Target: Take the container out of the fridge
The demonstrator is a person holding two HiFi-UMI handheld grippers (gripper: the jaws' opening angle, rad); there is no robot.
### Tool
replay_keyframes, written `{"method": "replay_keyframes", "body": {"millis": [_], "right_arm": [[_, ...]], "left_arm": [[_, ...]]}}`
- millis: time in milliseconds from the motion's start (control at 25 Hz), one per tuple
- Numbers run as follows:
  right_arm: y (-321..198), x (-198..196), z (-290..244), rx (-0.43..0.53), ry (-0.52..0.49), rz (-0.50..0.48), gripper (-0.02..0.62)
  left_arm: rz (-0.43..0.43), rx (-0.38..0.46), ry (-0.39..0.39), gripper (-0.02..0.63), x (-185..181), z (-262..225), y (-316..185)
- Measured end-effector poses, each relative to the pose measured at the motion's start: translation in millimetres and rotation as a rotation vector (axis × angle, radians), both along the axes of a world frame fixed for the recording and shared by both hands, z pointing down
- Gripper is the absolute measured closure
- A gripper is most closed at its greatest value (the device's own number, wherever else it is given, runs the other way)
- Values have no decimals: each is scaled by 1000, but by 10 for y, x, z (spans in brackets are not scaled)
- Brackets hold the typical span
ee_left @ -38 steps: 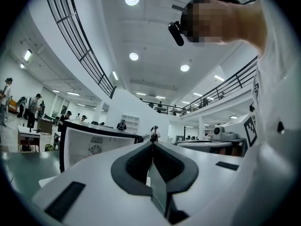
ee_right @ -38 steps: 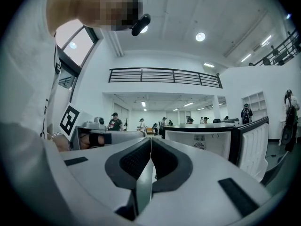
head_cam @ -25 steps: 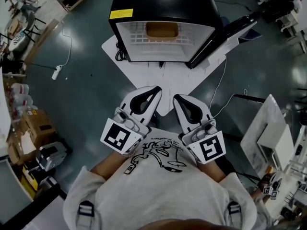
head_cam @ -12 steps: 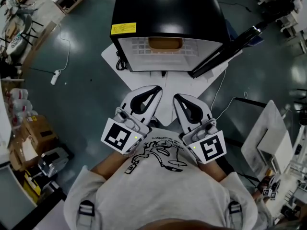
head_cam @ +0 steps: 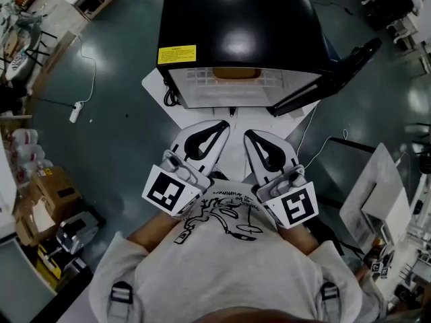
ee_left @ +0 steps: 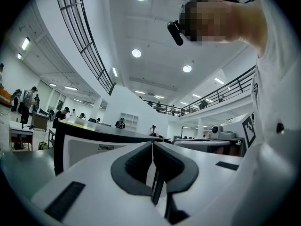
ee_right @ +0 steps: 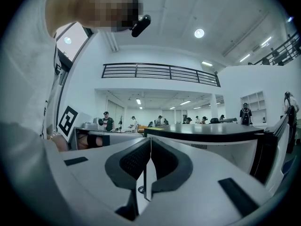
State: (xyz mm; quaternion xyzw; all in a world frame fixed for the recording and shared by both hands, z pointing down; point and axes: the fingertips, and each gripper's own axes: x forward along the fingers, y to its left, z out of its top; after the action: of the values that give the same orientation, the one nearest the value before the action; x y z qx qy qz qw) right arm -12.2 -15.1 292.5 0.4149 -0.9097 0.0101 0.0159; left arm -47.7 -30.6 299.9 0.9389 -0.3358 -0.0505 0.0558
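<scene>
I am standing in front of the fridge (head_cam: 236, 19), a small black one that is sitting on a white board (head_cam: 195, 110) on the floor. Its door (head_cam: 333, 69) is standing open, swung away to the right side of the fridge. The container (head_cam: 236, 73), orange-brown in colour, is resting inside the fridge on the white wire shelf (head_cam: 199, 78), about in the middle of it. Only a thin strip of it is showing under the front edge of the fridge's top. A yellow label (head_cam: 176, 54) is sticking at the front left corner of that top.

I am holding my left hand-held gripper (head_cam: 221, 124) and my right hand-held gripper (head_cam: 248, 136) close against my chest, on the near side of the fridge and well apart from it. Both are pointing toward it, side by side, with their tips near each other. The jaws of the left one are pressed together with nothing between them, and it is the same with the right one.

To the left of the fridge, a white cable (head_cam: 91, 59) is running over the floor to a power strip (head_cam: 74, 113).
</scene>
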Motion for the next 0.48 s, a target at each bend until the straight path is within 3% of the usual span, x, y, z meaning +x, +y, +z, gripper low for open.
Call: {"method": "replay_keyframes", "body": {"millis": [480], "right_arm": [[-201,-90,81,-21,3,6,568]], "left_arm": [[9,-21,8,588,-74,58,-182]]}}
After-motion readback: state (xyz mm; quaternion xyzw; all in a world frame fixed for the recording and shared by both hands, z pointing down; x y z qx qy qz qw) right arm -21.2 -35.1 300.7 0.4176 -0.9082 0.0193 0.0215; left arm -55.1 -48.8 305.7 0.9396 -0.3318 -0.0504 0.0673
